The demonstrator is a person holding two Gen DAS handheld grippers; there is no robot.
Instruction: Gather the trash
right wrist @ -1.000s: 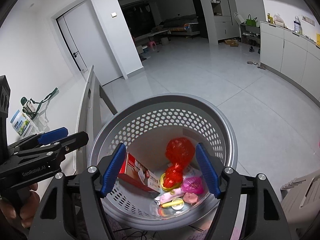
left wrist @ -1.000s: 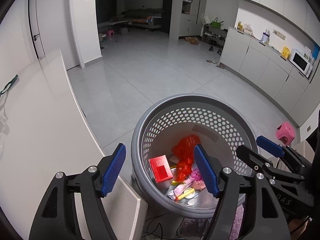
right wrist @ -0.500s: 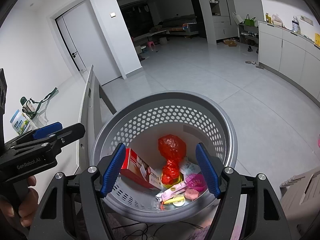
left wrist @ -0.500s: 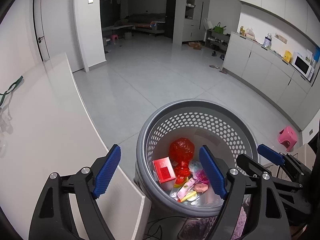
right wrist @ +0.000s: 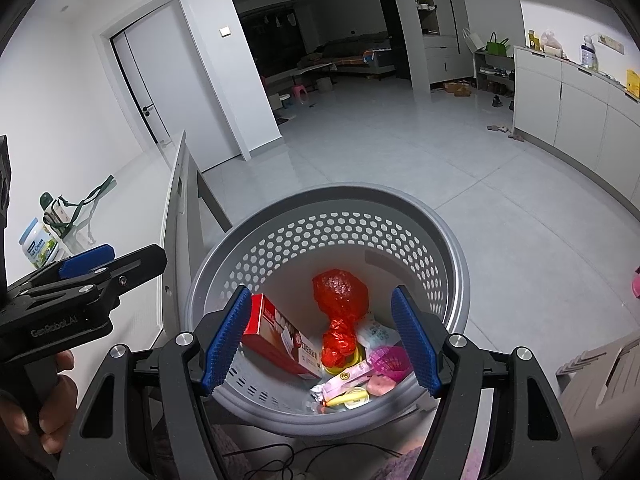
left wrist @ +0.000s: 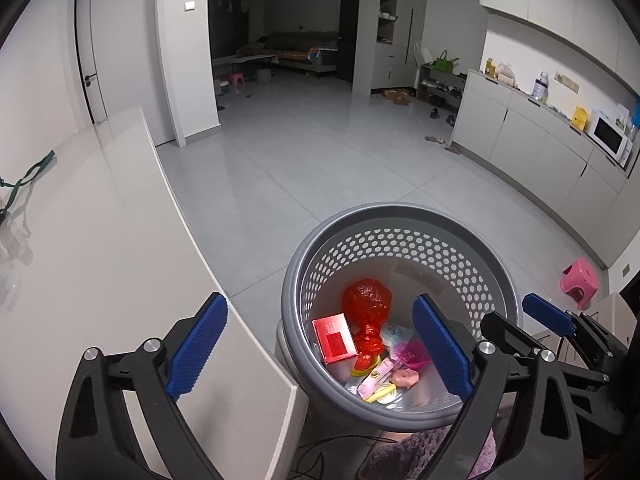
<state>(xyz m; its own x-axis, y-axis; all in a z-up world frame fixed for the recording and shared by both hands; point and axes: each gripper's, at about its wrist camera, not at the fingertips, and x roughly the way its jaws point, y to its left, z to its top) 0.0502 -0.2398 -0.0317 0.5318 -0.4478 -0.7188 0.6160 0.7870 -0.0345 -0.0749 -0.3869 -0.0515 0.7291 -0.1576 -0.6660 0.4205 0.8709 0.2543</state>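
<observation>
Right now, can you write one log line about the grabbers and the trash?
left gripper: open, empty | right gripper: open, empty | grey basket: holds red bag, red box, wrappers

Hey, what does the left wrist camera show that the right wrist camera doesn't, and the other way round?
Only the left wrist view shows the microwave on the counter and the whole pink stool on the floor. Only the right wrist view shows the milk powder can on the table and the printed long side of the red box. Both show the grey perforated basket holding the red plastic bag, and both open grippers, left gripper and right gripper, holding nothing.
</observation>
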